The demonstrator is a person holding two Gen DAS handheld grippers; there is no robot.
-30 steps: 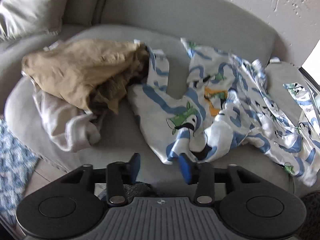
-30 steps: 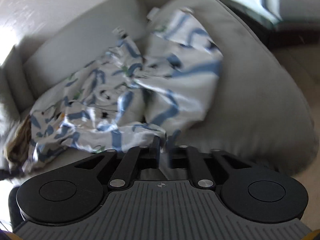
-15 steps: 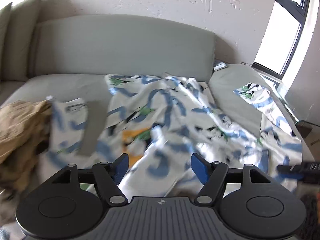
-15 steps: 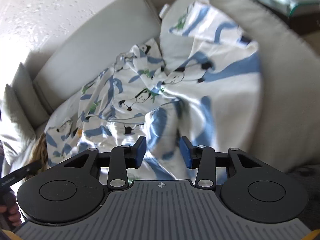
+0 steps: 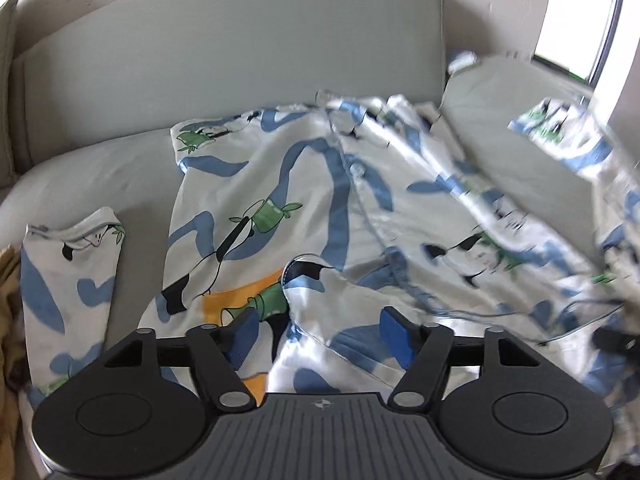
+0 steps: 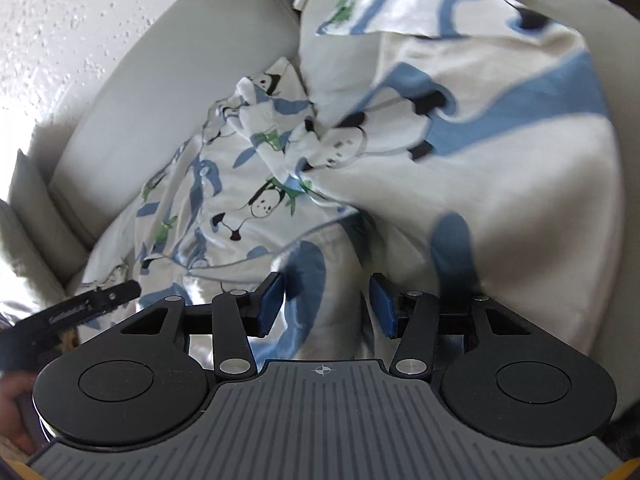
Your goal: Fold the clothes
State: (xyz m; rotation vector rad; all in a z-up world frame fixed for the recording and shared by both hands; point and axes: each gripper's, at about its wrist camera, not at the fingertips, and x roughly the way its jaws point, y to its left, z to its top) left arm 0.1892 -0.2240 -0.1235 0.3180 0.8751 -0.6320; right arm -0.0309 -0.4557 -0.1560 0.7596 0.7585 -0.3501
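A white garment (image 5: 304,184) printed with blue swirls and pandas lies crumpled across the grey sofa seat and up over its right arm (image 6: 500,168). My left gripper (image 5: 318,334) hovers low over the garment's front part. Its jaws are closing, a raised fold of cloth lies between the blue pads (image 5: 240,336), and they do not press it. My right gripper (image 6: 325,306) is over the cloth near the sofa arm. Its jaws are opening and nothing is pinched between them. The right wrist view shows a black finger of the left gripper (image 6: 100,300) at the left.
The sofa backrest (image 5: 240,60) runs along a rough white wall. A brown garment (image 5: 8,280) lies at the seat's left edge. A bright window (image 5: 576,12) is at the upper right. A person's hand (image 6: 12,400) shows at the lower left.
The left view swung right, from the brown garment pile to the panda garment, and its jaws widened and then narrowed. The right gripper's jaws went from nearly shut to apart as it sank toward the cloth.
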